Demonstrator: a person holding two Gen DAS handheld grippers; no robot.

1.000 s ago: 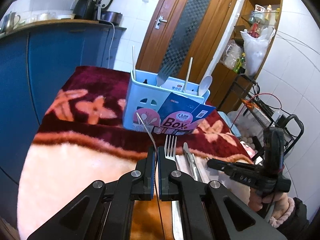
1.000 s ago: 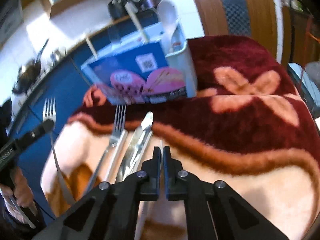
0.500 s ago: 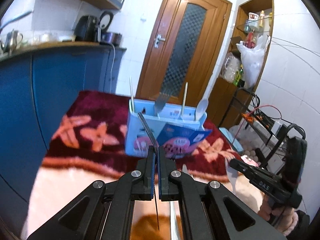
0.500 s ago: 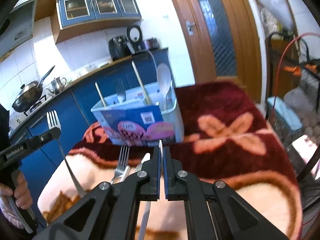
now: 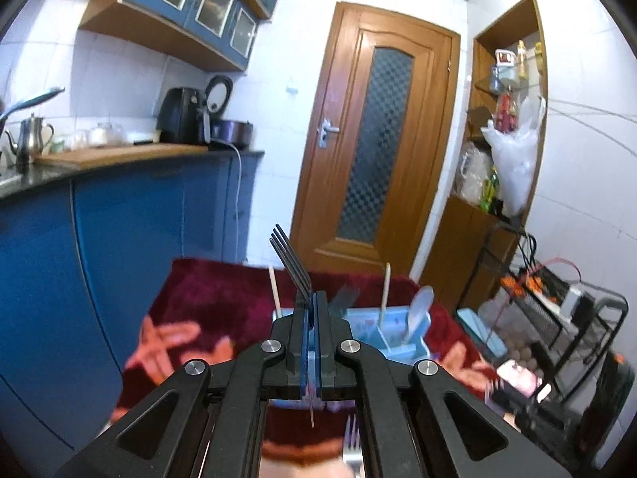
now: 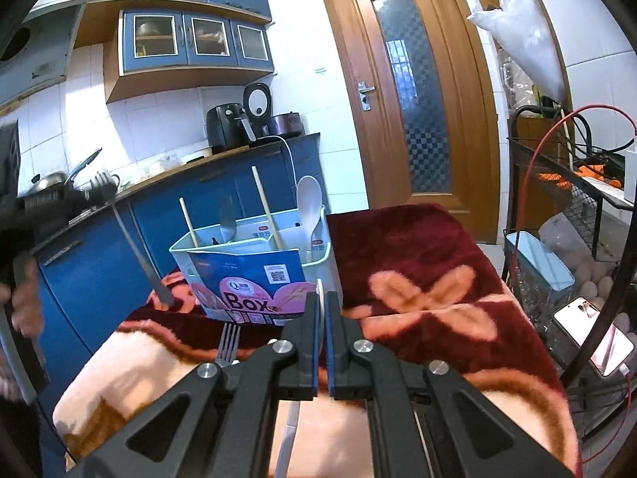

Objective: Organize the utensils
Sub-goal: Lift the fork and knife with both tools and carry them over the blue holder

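left hand-held gripper (image 5: 313, 308), pinching fork (image 5: 290, 259), is now raised from blanket level to above the caddy (image 5: 414, 320) ahead; drop-in likely next.

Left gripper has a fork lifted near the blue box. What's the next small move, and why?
Probably carry the fork over the utensil box and lower it handle first. The left gripper is clamped on its neck, tines up, with the handle hanging left of the box in the right wrist view. The box already holds upright chopsticks and a spoon.
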